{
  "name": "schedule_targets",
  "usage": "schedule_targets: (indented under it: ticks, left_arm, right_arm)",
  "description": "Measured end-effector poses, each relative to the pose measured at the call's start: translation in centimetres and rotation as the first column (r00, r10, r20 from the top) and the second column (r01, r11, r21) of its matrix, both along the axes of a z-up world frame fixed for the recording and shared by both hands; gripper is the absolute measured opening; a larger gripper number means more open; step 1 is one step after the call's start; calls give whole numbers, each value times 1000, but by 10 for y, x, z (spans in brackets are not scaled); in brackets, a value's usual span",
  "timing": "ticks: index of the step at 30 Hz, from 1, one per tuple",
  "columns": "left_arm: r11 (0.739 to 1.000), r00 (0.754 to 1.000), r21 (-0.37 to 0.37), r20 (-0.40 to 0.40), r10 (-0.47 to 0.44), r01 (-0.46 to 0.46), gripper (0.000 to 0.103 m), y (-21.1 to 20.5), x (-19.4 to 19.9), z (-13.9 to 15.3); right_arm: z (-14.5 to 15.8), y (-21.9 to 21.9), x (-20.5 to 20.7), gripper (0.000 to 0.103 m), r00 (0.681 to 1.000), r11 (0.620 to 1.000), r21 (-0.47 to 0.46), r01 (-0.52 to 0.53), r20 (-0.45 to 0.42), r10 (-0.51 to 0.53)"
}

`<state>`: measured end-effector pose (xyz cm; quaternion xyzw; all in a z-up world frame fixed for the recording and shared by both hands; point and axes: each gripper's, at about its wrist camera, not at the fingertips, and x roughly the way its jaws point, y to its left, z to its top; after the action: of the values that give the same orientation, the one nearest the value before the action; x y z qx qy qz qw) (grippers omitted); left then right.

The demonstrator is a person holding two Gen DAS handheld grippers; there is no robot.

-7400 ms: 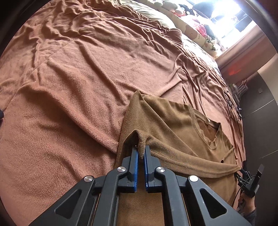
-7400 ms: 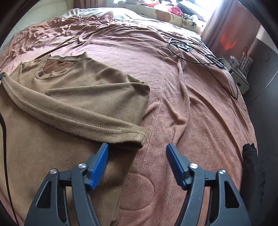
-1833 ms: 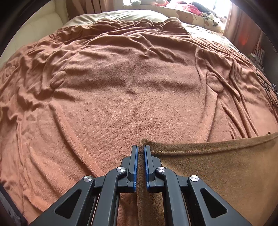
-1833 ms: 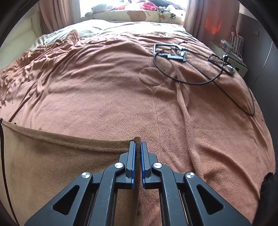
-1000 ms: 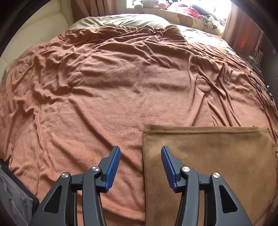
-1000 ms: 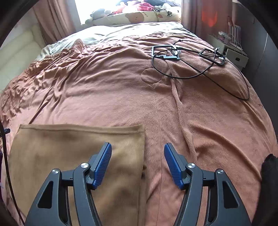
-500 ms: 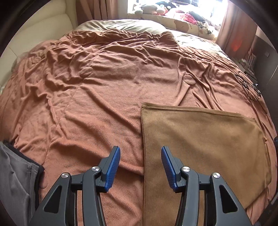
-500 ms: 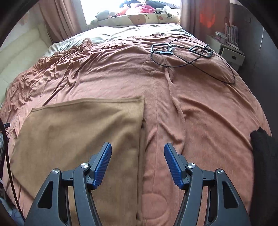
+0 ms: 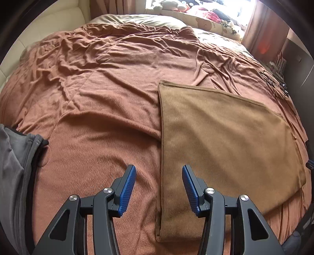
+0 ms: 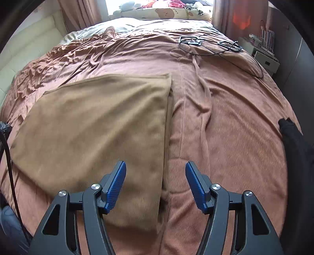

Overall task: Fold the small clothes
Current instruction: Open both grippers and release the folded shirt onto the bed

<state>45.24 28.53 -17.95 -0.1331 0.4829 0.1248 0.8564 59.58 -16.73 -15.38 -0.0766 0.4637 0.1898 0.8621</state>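
Note:
A tan brown shirt (image 9: 221, 141) lies folded into a flat rectangle on the rust-brown blanket (image 9: 109, 94). It also shows in the right wrist view (image 10: 98, 125). My left gripper (image 9: 159, 186) is open and empty, held above the shirt's near left edge. My right gripper (image 10: 156, 182) is open and empty, held above the shirt's near right edge. Neither gripper touches the cloth.
A grey garment (image 9: 13, 166) lies at the bed's left edge. A dark garment (image 10: 292, 137) lies at the right edge. Black cables and frames (image 10: 206, 45) lie on the far right of the blanket. Pillows and soft toys (image 10: 166, 9) sit at the head of the bed.
Both grippers let go of the shirt's far corners, opened, and drew back toward me. The folded shirt now lies flat, showing more of itself in both views.

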Motion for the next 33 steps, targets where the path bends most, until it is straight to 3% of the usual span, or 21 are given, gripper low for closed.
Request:
schedule_targets:
  ticks: [10, 13, 22, 30, 32, 33]
  left_arm:
    - [999, 1000, -33, -26, 6, -6, 51, -17, -40, -30]
    - [1000, 999, -3, -45, 5, -5, 51, -22, -46, -37]
    - [999, 995, 36, -97, 24, -21, 51, -21, -61, -54]
    - [999, 994, 37, -105, 29, -26, 50, -17, -76, -51]
    - [998, 993, 46, -112, 38, -33, 45, -16, -79, -45]
    - [998, 993, 54, -110, 42, -36, 44, -16, -81, -41]
  right_arm:
    - [-16, -13, -32, 61, 1000, 1000, 2, 30, -7, -30]
    - [-23, -12, -42, 55, 1000, 1000, -20, 18, -9, -18]
    - [-40, -17, -50, 49, 998, 994, -97, 51, -28, -54]
    - [-40, -30, -59, 49, 990, 989, -65, 132, -34, -134]
    - [-35, -31, -63, 38, 989, 988, -57, 141, -42, -143]
    - [-31, -32, -66, 37, 988, 988, -58, 144, -39, -146]
